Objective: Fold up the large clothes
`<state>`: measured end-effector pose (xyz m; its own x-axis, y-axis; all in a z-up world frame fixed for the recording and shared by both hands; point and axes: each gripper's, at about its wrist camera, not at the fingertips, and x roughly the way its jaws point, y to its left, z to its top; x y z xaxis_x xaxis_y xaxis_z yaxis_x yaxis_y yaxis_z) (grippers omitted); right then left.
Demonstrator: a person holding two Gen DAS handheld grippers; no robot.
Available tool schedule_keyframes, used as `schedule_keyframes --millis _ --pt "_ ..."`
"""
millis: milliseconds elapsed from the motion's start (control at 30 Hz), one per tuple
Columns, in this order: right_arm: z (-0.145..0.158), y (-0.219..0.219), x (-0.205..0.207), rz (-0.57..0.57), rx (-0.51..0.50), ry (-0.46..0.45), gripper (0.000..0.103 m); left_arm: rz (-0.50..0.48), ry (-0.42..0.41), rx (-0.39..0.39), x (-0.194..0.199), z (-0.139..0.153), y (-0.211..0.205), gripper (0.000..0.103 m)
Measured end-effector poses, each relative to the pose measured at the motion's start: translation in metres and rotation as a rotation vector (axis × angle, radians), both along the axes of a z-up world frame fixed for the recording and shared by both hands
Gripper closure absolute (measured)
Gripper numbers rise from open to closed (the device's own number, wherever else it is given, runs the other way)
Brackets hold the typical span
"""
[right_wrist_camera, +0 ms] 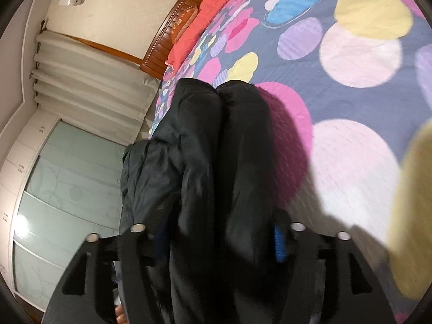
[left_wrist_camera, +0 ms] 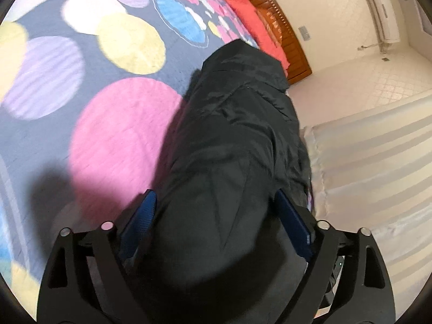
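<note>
A large black jacket [left_wrist_camera: 237,140] lies in a long bundle on a bed with a spotted quilt [left_wrist_camera: 81,81]. In the left wrist view its thick folded end fills the space between the blue pads [left_wrist_camera: 294,224] of my left gripper [left_wrist_camera: 213,202], whose jaws stand wide around it. In the right wrist view the same jacket [right_wrist_camera: 216,148] hangs in two folded lobes between the fingers of my right gripper [right_wrist_camera: 216,232]; one blue pad [right_wrist_camera: 279,240] shows at the right, the other is hidden by cloth.
A red pillow [left_wrist_camera: 251,24] and wooden headboard [left_wrist_camera: 280,27] are at the bed's far end. White curtains [left_wrist_camera: 378,162] hang beside the bed. A glass-door wardrobe [right_wrist_camera: 67,189] and a wall air conditioner [left_wrist_camera: 378,8] stand off the bed.
</note>
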<state>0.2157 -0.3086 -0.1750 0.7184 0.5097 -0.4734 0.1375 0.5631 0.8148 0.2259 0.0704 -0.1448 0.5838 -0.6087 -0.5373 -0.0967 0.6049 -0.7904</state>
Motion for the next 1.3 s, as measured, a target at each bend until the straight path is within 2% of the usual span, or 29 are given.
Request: schedule_keyframes --millis 100,167,267,300,333,400,467,600,800,967,1100,1200,1300 --pt "0.001 0.004 -0.019 0.028 -0.032 0.000 0.034 -0.009 -0.007 -0.011 -0.024 -0.011 0.005 0.010" --pt "-0.003 0.009 -0.028 0.055 -0.044 0.010 0.031 -0.016 -0.007 -0.036 -0.027 -0.019 0.006 0.007" --pt "-0.014 0.017 -0.031 0.064 -0.085 0.044 0.030 -0.009 -0.027 -0.022 -0.032 -0.019 0.003 0.006" --pt "-0.020 0.019 -0.031 0.080 -0.052 0.061 0.039 -0.045 -0.023 -0.041 -0.030 -0.019 -0.003 0.007" --pt "-0.021 0.018 -0.035 0.078 -0.048 0.071 0.044 -0.069 -0.013 -0.055 -0.030 -0.019 -0.007 0.013" --pt "-0.018 0.019 -0.037 0.083 -0.045 0.075 0.065 -0.062 -0.016 -0.008 -0.032 -0.013 -0.010 0.021" --pt "-0.011 0.016 -0.044 0.095 -0.007 0.067 0.072 -0.069 -0.026 0.007 -0.038 -0.006 -0.009 0.028" --pt "-0.005 0.019 -0.071 0.129 -0.002 0.065 0.074 -0.081 0.000 -0.007 -0.050 -0.001 -0.002 0.031" --pt "-0.037 0.010 -0.086 0.117 0.125 0.082 0.075 -0.090 -0.004 0.007 -0.057 -0.009 0.001 0.032" --pt "-0.034 0.008 -0.088 0.128 0.100 0.063 0.072 -0.088 -0.015 -0.003 -0.057 -0.011 0.001 0.027" --pt "-0.035 0.006 -0.092 0.104 0.100 0.058 0.061 -0.072 -0.011 -0.012 -0.066 -0.014 0.007 0.021" --pt "-0.024 0.007 -0.092 0.098 0.040 0.056 0.048 -0.069 -0.024 0.020 -0.070 -0.006 0.012 0.020" --pt "-0.012 0.002 -0.098 0.070 -0.004 0.048 0.042 -0.052 -0.039 0.036 -0.073 0.000 0.019 0.018"
